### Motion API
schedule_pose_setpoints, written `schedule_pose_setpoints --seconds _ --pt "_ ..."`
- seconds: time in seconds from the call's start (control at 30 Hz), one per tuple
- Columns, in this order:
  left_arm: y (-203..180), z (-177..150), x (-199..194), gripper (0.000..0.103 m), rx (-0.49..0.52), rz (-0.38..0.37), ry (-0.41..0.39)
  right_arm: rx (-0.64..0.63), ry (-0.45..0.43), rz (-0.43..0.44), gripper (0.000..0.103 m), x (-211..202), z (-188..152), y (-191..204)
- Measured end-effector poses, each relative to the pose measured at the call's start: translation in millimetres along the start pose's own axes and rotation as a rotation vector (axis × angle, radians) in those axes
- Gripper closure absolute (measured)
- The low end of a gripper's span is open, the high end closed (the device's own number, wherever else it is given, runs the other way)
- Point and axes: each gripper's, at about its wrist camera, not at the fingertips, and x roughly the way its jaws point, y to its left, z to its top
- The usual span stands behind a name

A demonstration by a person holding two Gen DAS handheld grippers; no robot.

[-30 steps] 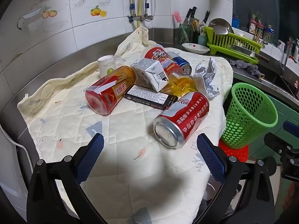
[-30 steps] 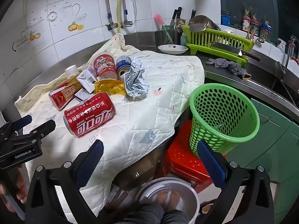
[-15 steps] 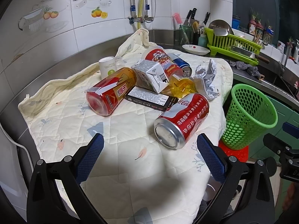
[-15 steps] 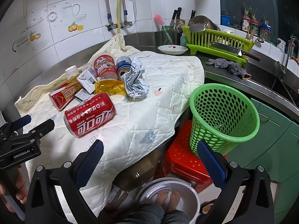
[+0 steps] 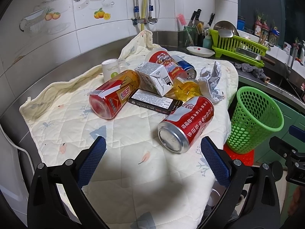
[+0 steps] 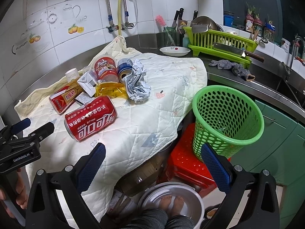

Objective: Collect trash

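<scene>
Left tool [image 5: 152, 150] empty, jaws apart, nearer the red aluminium cola can [image 5: 185, 123] lying on the quilted tabletop cloth [image 5: 118, 171] just ahead-right, long axis angled away; right tool [image 6: 152, 152] likewise apart, beside green mesh basket [image 6: 228, 122].

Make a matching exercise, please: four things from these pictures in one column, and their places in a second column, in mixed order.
Things:
1. Coca-Cola can
2. green basket
3. white dish
4. black box

Places:
A. on the red stool
B. beside the dish rack
C. lying nearest the left gripper
D. flat, between the two red cans

Pairs: 1-C, 2-A, 3-B, 4-D
</scene>
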Motion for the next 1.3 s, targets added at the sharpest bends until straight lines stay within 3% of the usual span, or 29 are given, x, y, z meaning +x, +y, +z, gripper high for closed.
schedule_pose_setpoints --seconds 0.83,1.3 --pt "0 1 3 0.005 -0.001 -0.002 0.002 0.000 0.002 0.012 0.006 2 0 -1" --pt "9 16 12 0.005 -0.006 -0.001 0.007 -0.034 0.006 0.062 0.006 23 24 -2"
